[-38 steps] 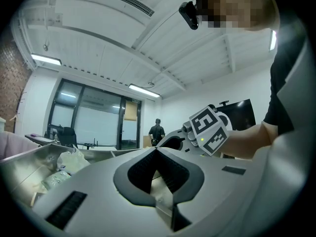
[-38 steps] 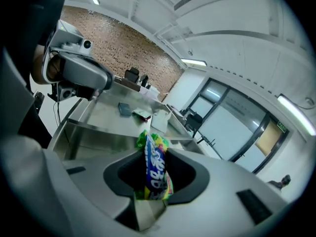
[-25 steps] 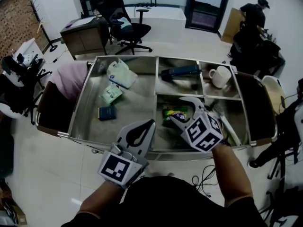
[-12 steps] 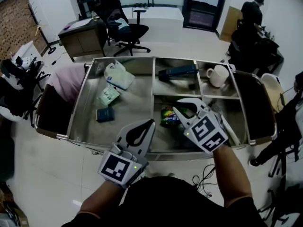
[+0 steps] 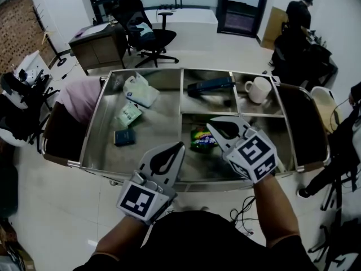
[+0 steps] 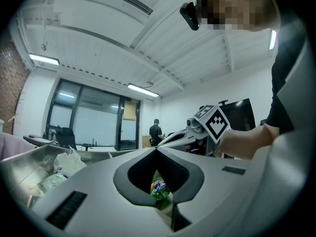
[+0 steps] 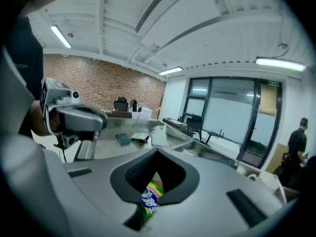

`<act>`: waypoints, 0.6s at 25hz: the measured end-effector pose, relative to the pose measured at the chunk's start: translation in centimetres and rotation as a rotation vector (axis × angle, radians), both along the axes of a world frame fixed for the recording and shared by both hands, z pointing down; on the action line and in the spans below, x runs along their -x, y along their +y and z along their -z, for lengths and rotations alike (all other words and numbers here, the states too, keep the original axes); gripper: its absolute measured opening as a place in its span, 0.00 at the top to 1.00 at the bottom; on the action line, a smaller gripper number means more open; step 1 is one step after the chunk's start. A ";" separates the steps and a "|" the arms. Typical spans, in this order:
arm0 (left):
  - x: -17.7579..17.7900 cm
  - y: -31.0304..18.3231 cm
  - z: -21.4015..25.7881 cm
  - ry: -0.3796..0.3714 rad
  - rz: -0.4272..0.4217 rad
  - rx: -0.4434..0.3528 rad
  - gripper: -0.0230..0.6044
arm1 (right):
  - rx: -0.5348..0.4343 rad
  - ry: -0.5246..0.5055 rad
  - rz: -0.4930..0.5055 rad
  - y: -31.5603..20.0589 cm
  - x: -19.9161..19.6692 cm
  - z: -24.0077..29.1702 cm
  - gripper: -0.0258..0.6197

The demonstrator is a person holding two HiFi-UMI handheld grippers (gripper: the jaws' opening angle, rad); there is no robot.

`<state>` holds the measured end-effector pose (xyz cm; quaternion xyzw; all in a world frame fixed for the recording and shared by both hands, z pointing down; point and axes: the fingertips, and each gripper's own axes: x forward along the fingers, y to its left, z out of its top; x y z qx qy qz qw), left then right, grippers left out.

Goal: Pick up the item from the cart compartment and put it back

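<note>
Between the tips of the right gripper (image 5: pixel 210 127) sits the green crinkly plastic snack packet (image 7: pixel 150 197). The jaws have just been closing and now pinch it, so we log this gripper as clamped on the packet. Below those tips is the near middle compartment (image 5: pixel 192 165) of the stainless steel cart (image 5: pixel 92 127). We can't tell whether the packet has cleared the compartment floor. To that gripper's left, the left gripper (image 5: pixel 179 147) hovers at the cart's near edge with its jaws together on nothing; the packet only shows through its jaw window, well beyond.

Risks as we judge them:
- The hold looks like a thin pinch on slippery film, so a quick lift or wrist roll could let the packet slide out.
- The hanging end could snag the metal divider (image 5: pixel 211 114) just beyond the right gripper's tips.
- A wide swing could knock the white ceramic mug (image 5: pixel 259 89), beyond and to its right.

Writing: the packet has a blue-and-white logo patch, too blurred to read. The gripper cubes carry only black-and-white square markers.
</note>
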<state>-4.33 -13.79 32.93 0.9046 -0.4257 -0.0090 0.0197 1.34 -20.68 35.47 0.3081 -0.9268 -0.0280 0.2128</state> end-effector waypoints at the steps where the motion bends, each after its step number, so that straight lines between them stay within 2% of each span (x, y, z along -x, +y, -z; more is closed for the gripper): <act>1: 0.0 0.0 0.1 0.002 0.001 -0.001 0.96 | 0.013 -0.046 -0.002 0.2 -0.1 0.5 0.94; 6: -0.5 0.1 0.3 0.004 -0.008 -0.007 0.96 | 0.042 -0.223 -0.030 1.1 -1.1 2.8 0.94; 11: -1.5 0.3 0.6 0.000 -0.030 -0.013 0.96 | 0.035 -0.335 -0.048 2.5 -2.3 4.6 0.94; 15: -2.1 0.5 0.7 -0.006 -0.042 -0.015 0.96 | 0.022 -0.388 -0.062 3.6 -3.4 5.8 0.94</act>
